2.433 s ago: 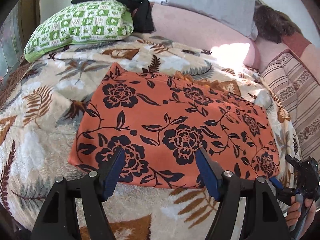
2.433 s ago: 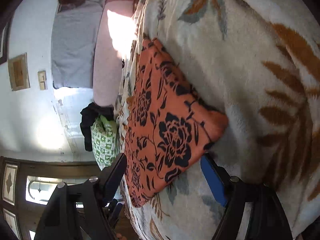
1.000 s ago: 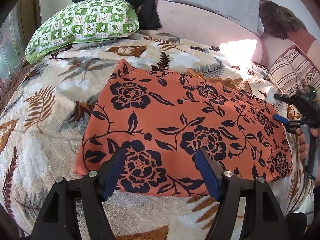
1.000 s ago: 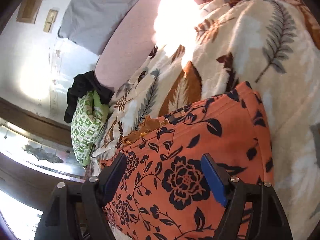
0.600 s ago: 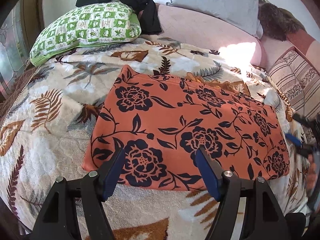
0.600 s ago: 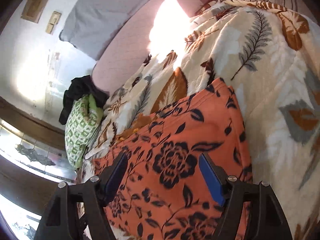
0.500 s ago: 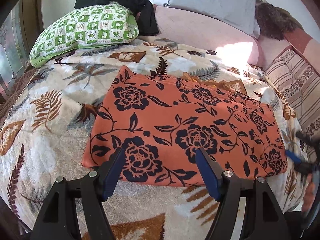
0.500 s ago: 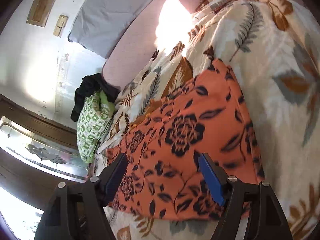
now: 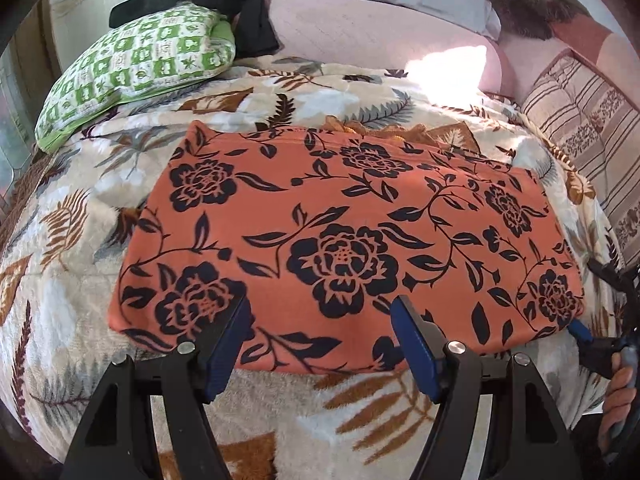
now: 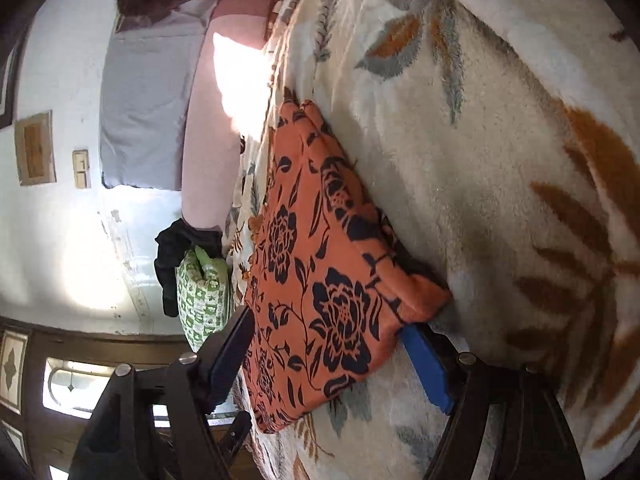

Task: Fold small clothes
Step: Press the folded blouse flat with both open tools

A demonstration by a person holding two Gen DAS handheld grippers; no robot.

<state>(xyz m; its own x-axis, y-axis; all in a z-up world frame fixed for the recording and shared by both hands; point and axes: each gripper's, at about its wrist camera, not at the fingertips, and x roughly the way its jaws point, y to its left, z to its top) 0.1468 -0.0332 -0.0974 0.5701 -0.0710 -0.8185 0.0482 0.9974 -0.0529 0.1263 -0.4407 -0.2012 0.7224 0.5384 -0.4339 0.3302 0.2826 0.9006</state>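
On the leaf-print blanket of the bed lies the orange floral cloth — flat, folded. The left gripper hovers at its near edge, jaws spread; the right gripper — rolled sideways — straddles its right corner, jaws spread.

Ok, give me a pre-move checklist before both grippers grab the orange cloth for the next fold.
1. Cloth flat on blanket: ok, it lies spread without big wrinkles.
2. Left gripper open over the near edge: ok.
3. Right gripper open at the cloth's corner: ok, the corner sits between the fingers.
4. Lower blue finger under the corner: cannot tell, it may only rest beside it.
5. All cloth layers caught: cannot tell.
6. Pillow off the cloth: ok.
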